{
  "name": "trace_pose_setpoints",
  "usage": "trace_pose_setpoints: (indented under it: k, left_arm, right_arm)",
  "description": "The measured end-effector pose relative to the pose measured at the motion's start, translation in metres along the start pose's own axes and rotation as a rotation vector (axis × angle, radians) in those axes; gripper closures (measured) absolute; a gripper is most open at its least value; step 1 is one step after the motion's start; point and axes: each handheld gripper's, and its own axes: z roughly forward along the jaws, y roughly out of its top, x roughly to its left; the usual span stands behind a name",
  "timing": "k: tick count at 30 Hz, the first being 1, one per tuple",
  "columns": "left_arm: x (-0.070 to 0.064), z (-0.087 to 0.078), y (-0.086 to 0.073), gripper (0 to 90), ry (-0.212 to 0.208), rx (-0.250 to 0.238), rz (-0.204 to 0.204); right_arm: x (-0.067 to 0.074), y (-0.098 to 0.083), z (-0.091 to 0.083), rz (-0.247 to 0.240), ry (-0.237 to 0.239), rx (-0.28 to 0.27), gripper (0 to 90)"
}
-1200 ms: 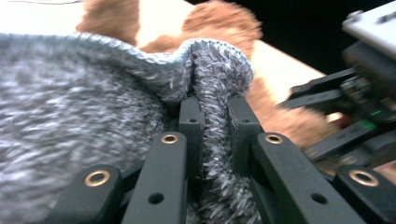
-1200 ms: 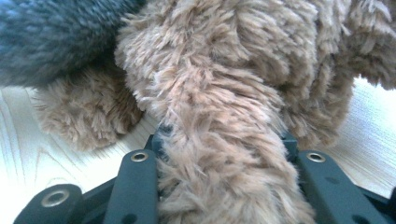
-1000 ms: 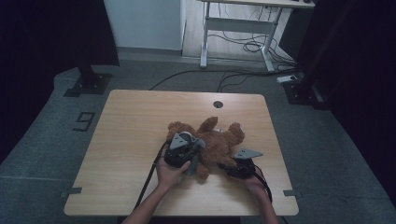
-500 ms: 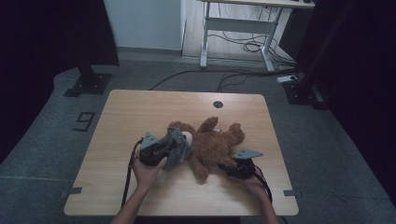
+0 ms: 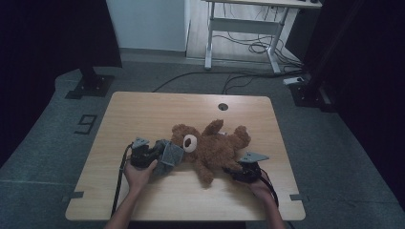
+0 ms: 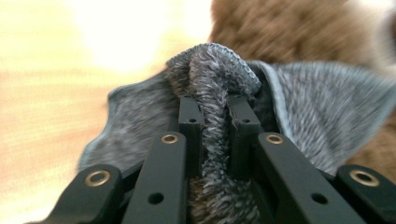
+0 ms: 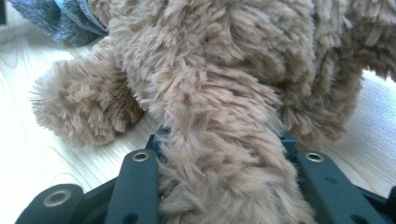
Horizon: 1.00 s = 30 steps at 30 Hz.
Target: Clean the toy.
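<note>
**High view: grey garment coming off a teddy bear**

High view shows, nearest the person, the right hand-held gripper [image 5: 240, 172] clenched on a leg of the teddy bear [image 5: 215, 148], its jaws buried in fur in the right gripper view. Left of the bear, the left hand-held gripper [image 5: 155, 156] pinches a fold of the grey fleece garment [image 5: 171, 155], which lies against the bear's head. The bear sprawls on its back on the bench [image 5: 143, 109], which runs bare beyond it. Judged from here, the fleece fold could slide out of the thin pinch if the pull sharpens, or the garment could snag on the head and drag the bear along, straining the right grip.
</note>
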Motion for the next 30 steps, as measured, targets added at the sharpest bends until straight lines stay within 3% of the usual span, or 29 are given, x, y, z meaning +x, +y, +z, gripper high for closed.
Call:
trace_pose_setpoints:
  k: [4, 9, 13, 14, 20, 24, 26, 30]
  left_arm:
    - [-0.021, -0.012, 0.020, 78.6, -0.024, -0.042, 0.067]
    - [-0.062, -0.014, 0.045, 78.6, -0.088, -0.089, 0.150]
    - [-0.099, 0.000, 0.060, 78.6, -0.144, -0.086, 0.214]
    - [-0.114, 0.006, 0.064, 78.5, -0.167, -0.089, 0.236]
    - [-0.165, 0.030, 0.074, 78.5, -0.229, -0.077, 0.327]
    - [-0.182, 0.057, 0.073, 78.4, -0.260, -0.022, 0.318]
    - [-0.185, 0.072, 0.070, 78.2, -0.249, 0.018, 0.328]
    - [-0.179, 0.089, 0.061, 78.2, -0.224, 0.057, 0.316]
  right_arm:
    - [0.001, 0.000, 0.000, -0.001, -0.005, 0.000, 59.3]
    - [0.000, 0.000, 0.000, 0.000, -0.006, 0.000, 59.3]
    - [0.000, 0.000, 0.000, 0.008, -0.004, -0.003, 59.3]
    - [0.000, 0.000, 0.000, 0.009, -0.003, -0.003, 59.3]
    - [0.000, 0.000, 0.000, 0.009, -0.002, -0.003, 59.3]
    - [0.000, -0.001, 0.000, 0.009, -0.004, -0.002, 59.3]
    - [0.000, -0.001, 0.000, 0.010, -0.004, -0.004, 59.4]
    - [0.000, -0.001, 0.000, 0.008, -0.004, -0.002, 59.3]
